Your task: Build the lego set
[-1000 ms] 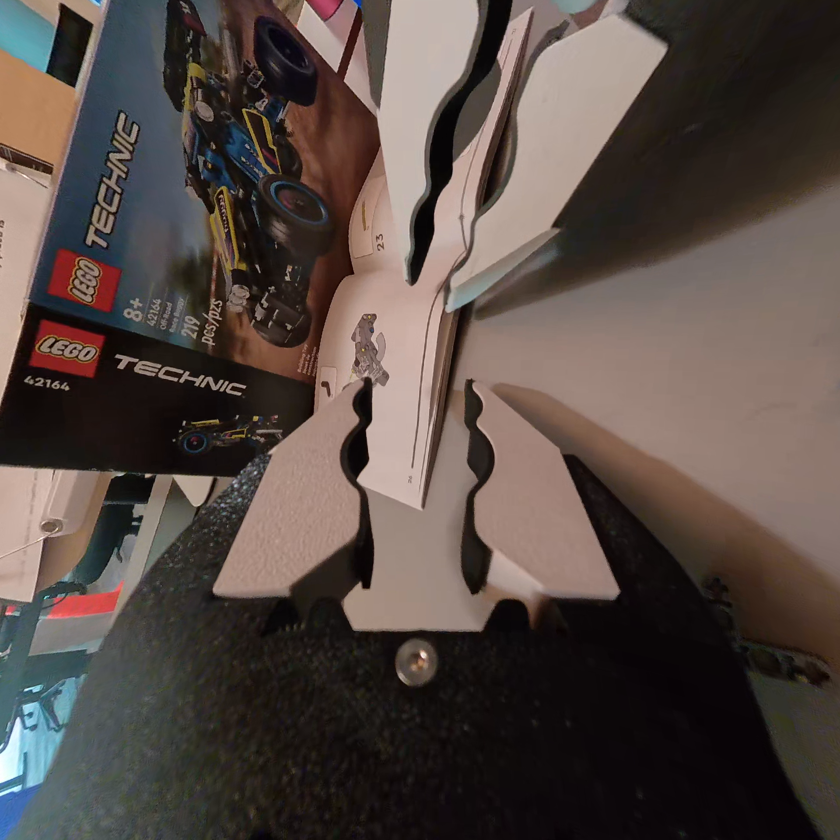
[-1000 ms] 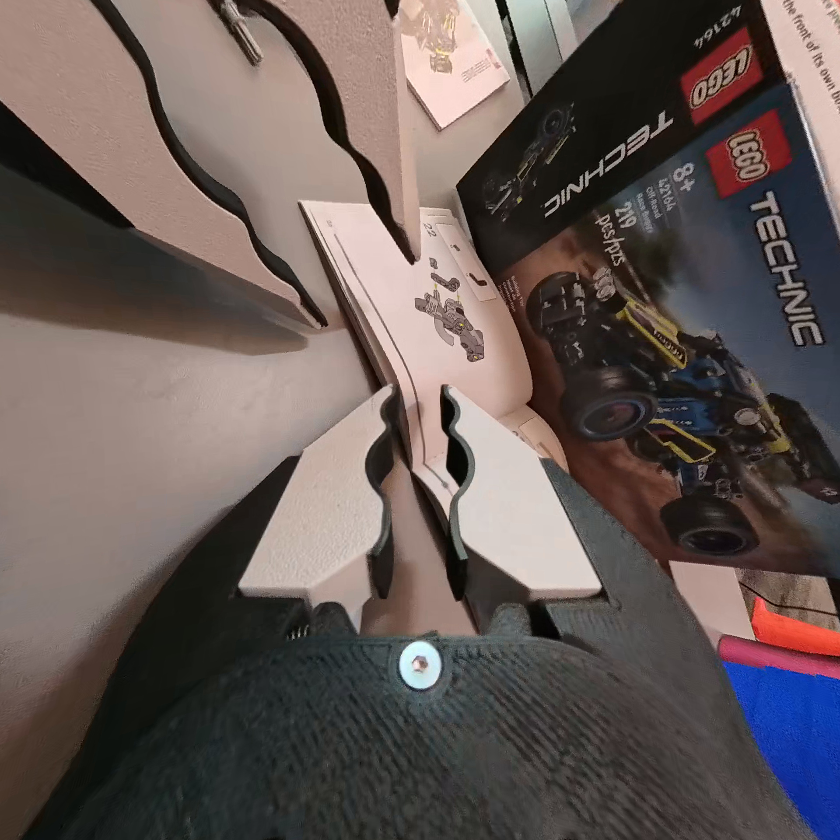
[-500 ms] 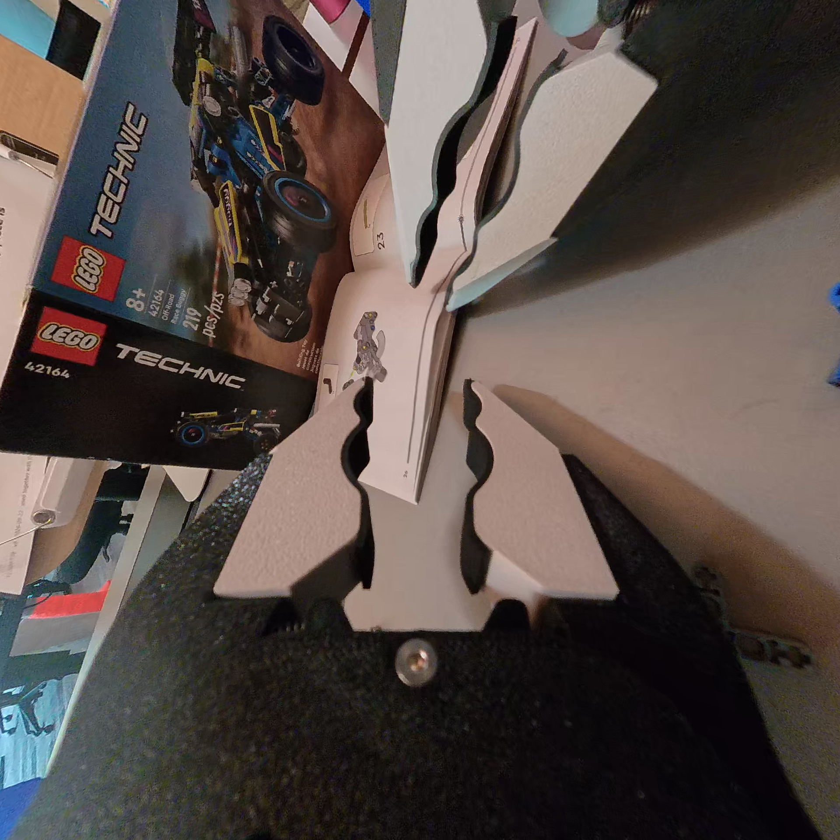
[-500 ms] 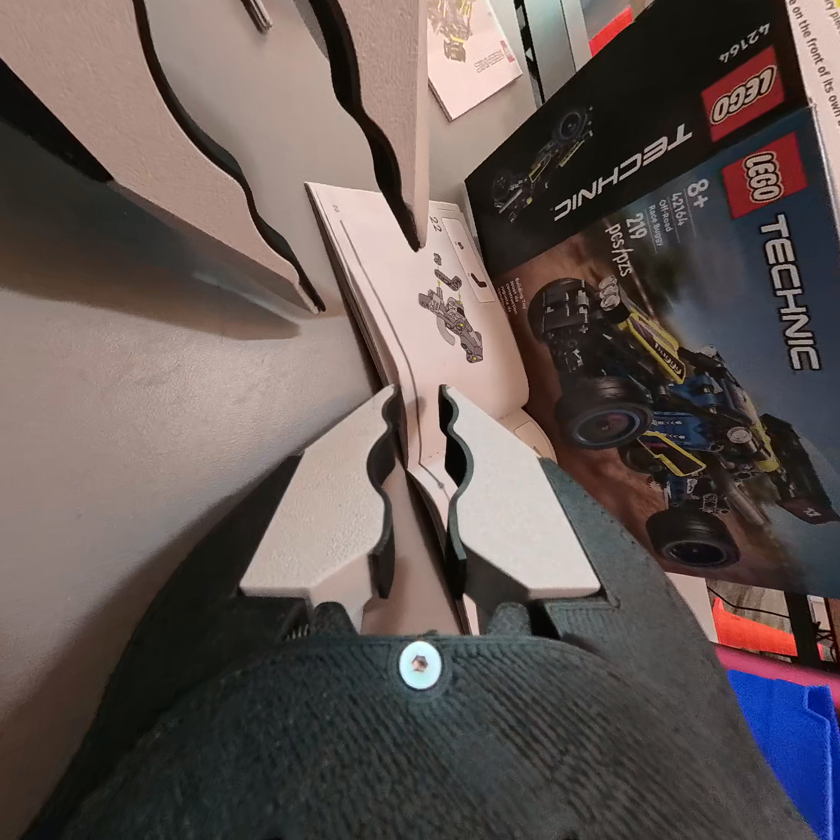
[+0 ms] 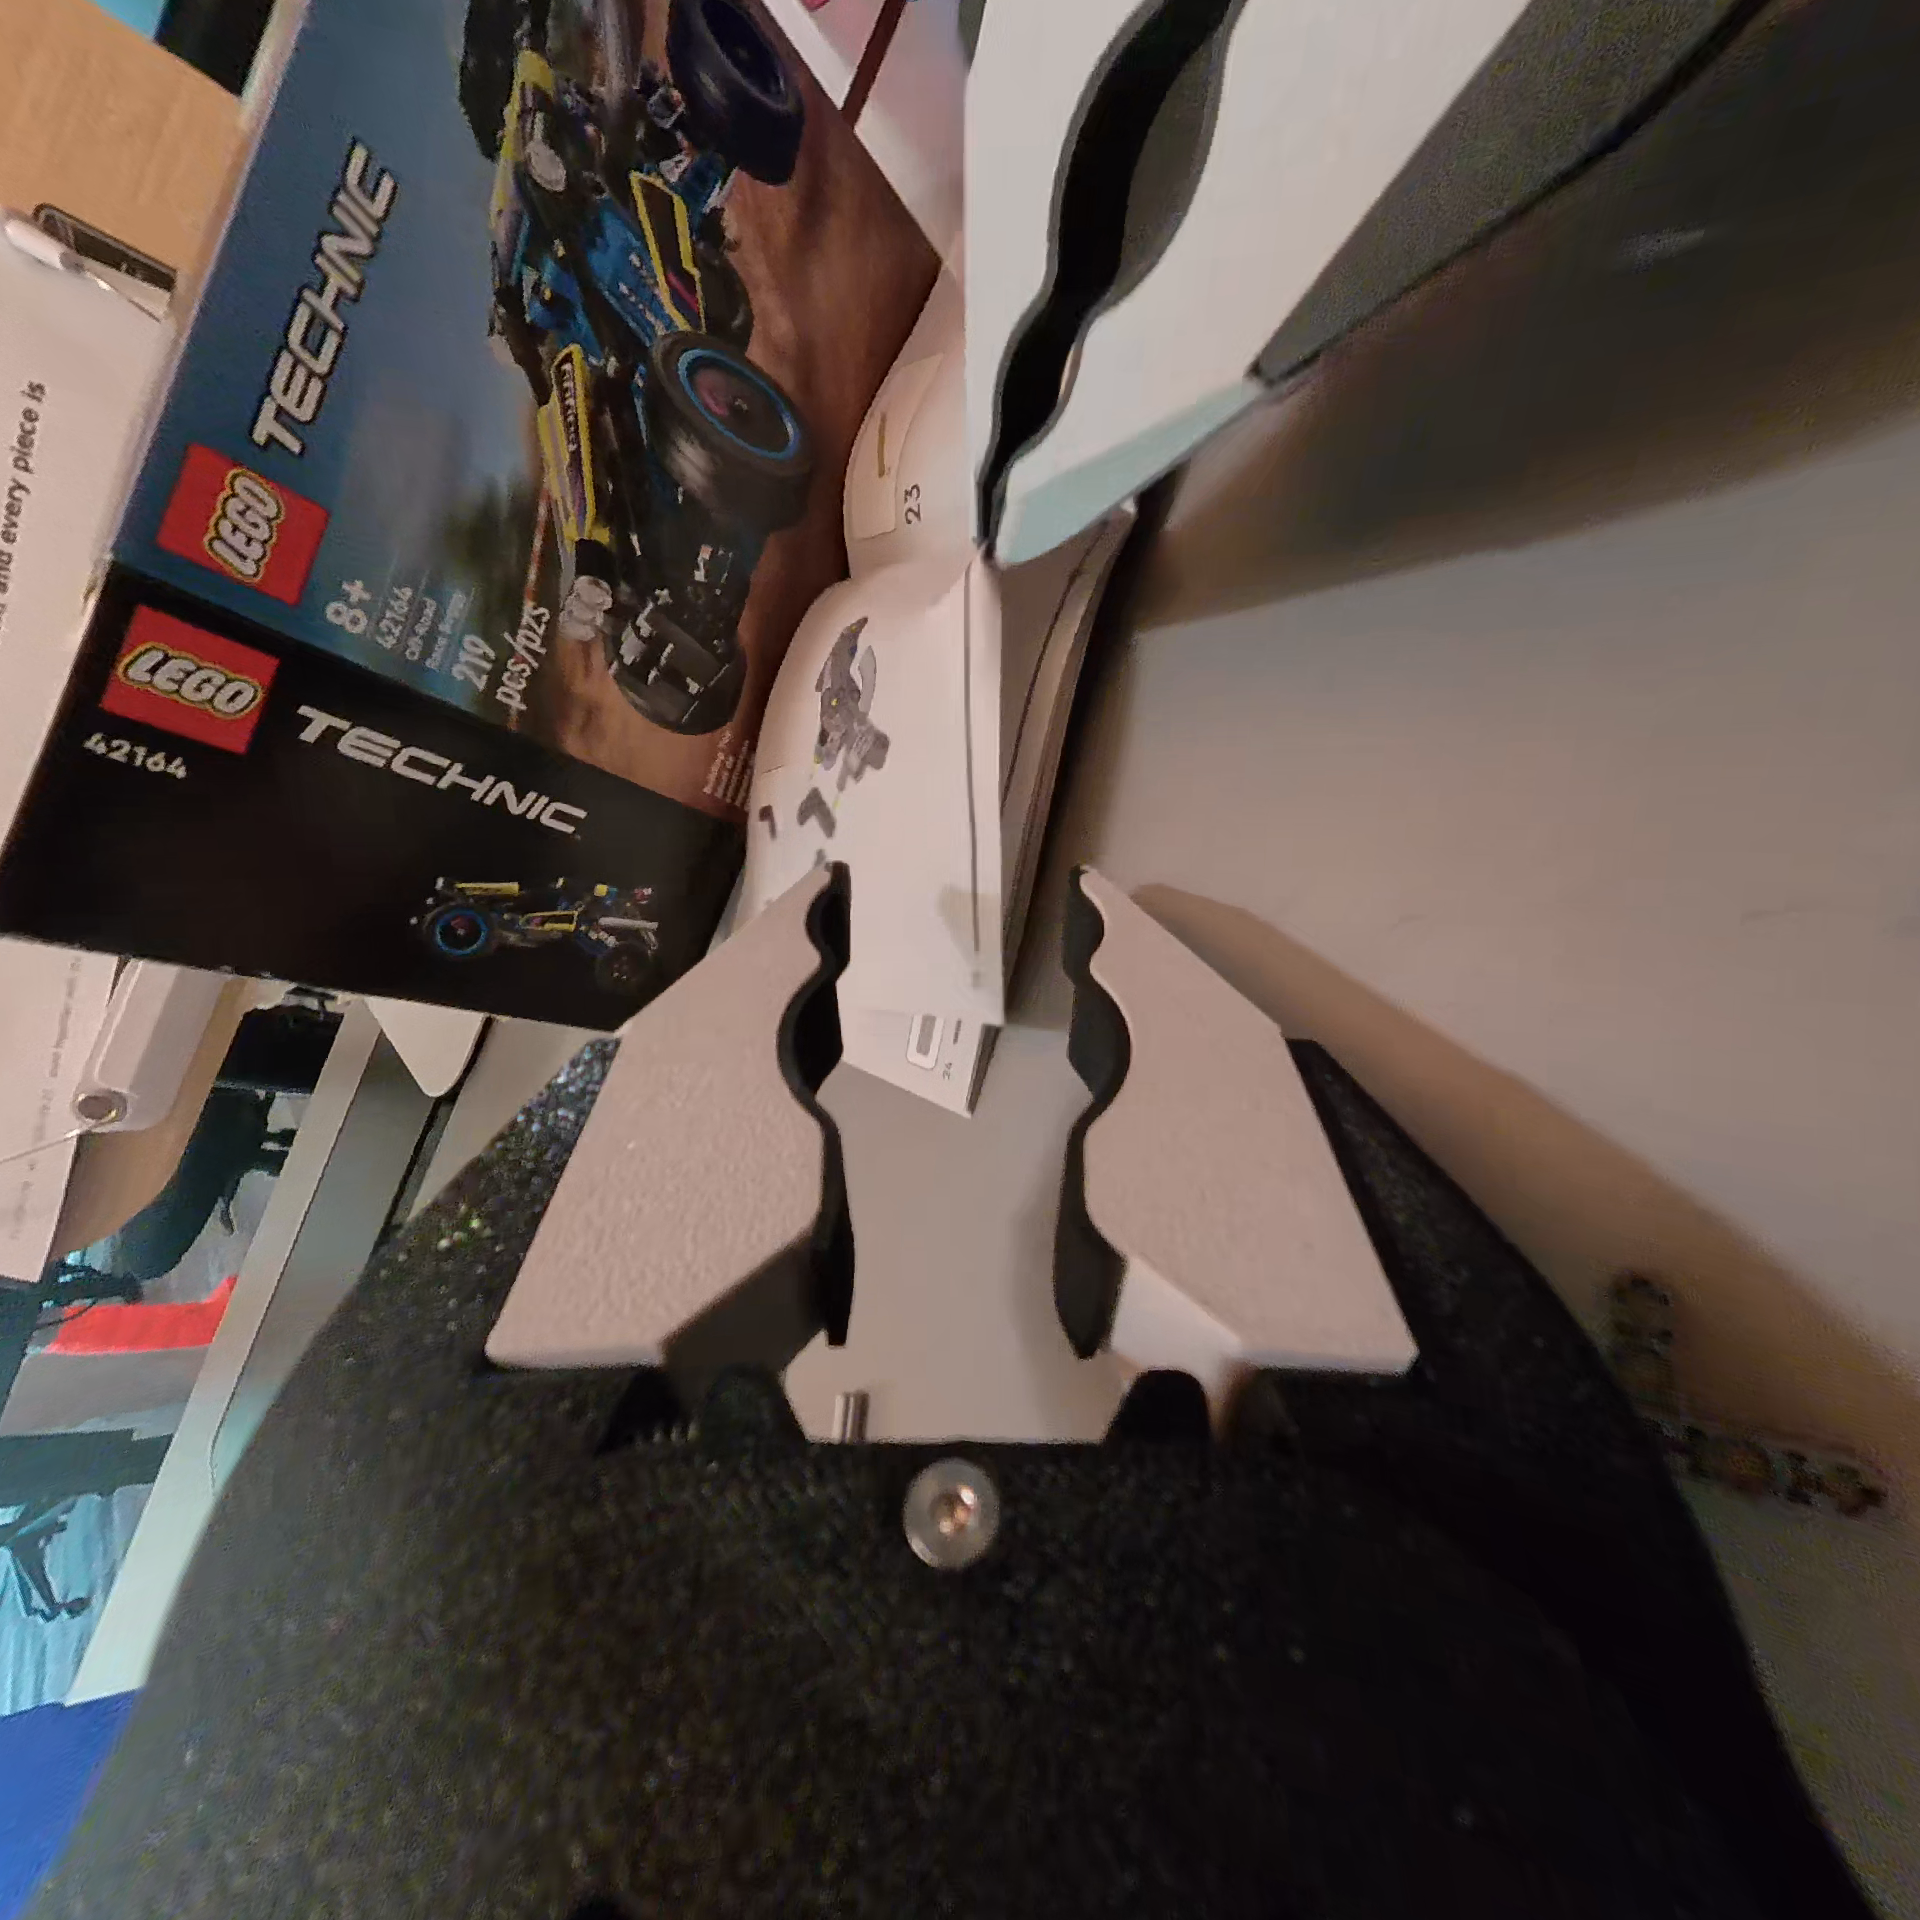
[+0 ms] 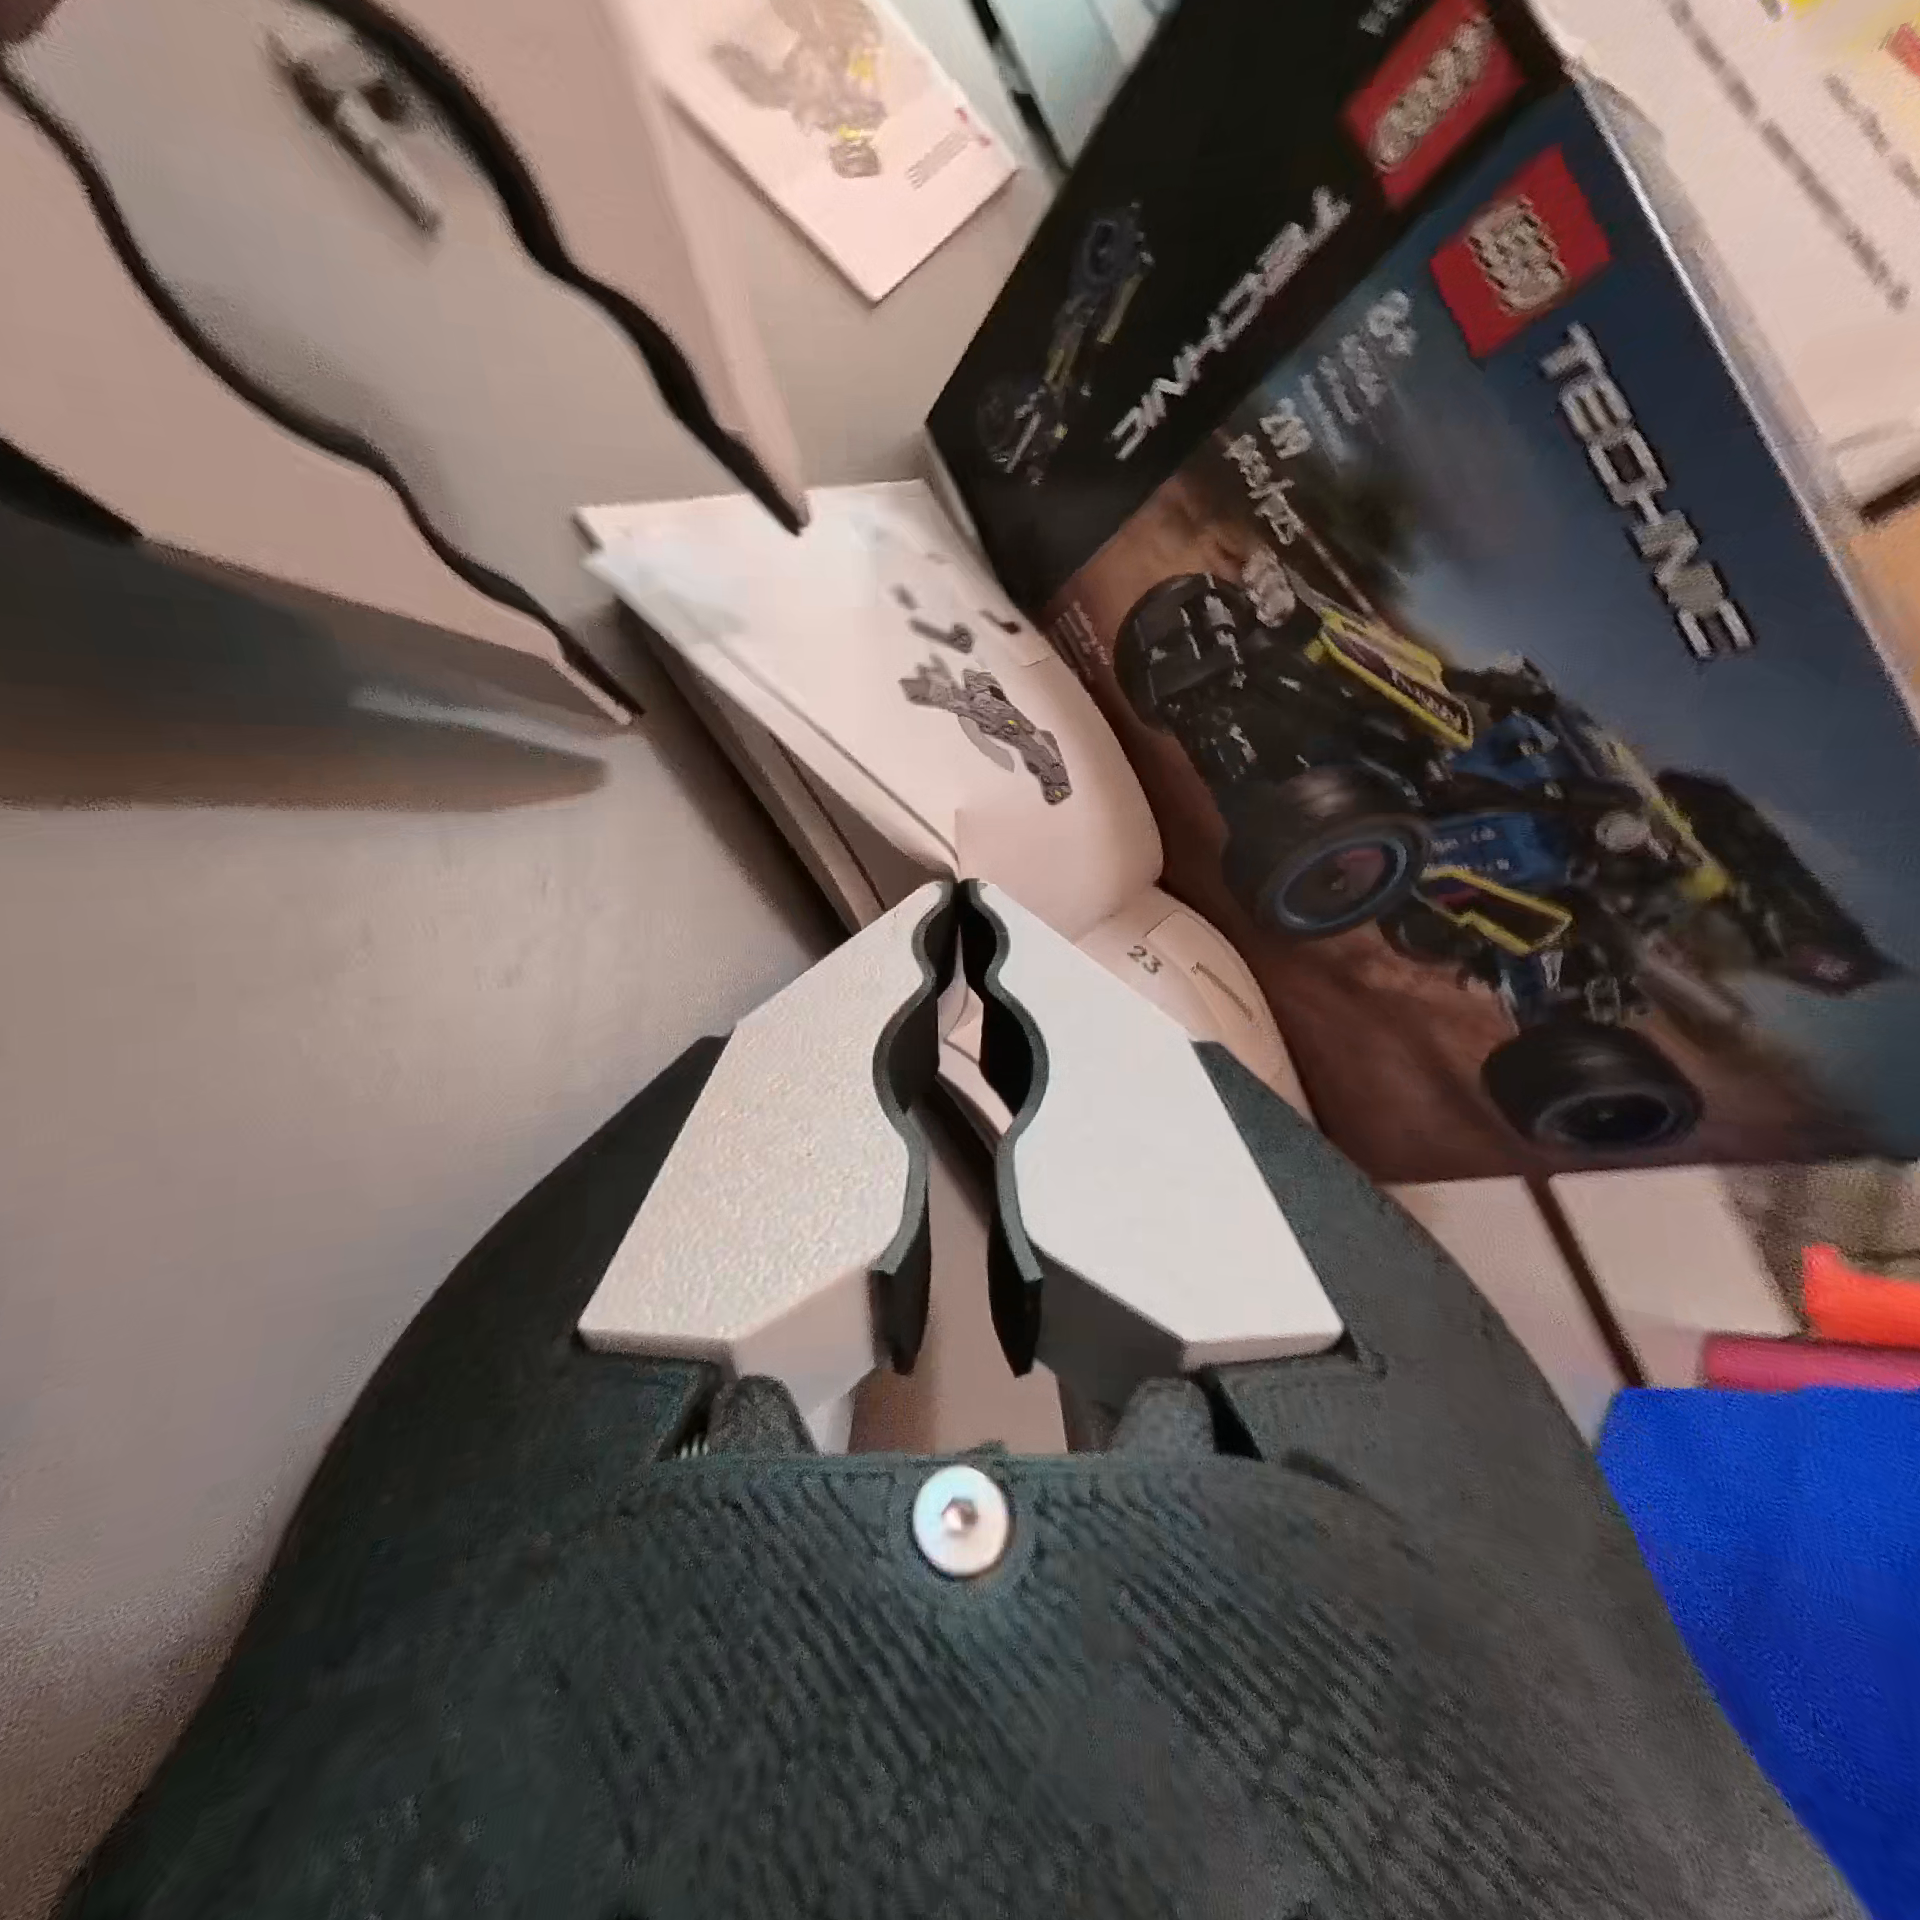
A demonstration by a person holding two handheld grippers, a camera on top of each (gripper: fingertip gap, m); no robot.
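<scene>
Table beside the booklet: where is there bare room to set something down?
The grey table is bare on the booklet's open side, away from the toy box, though the left hand-held gripper hangs over part of it. The other side is crowded: the booklet lies right against the toy box, with a blue object and a leaflet near.

One toy box (image 5: 416, 520), two booklets (image 6: 935, 665) (image 6: 862, 135) (one open), two grippers (image 5: 956, 966) (image 6: 958, 894).
</scene>
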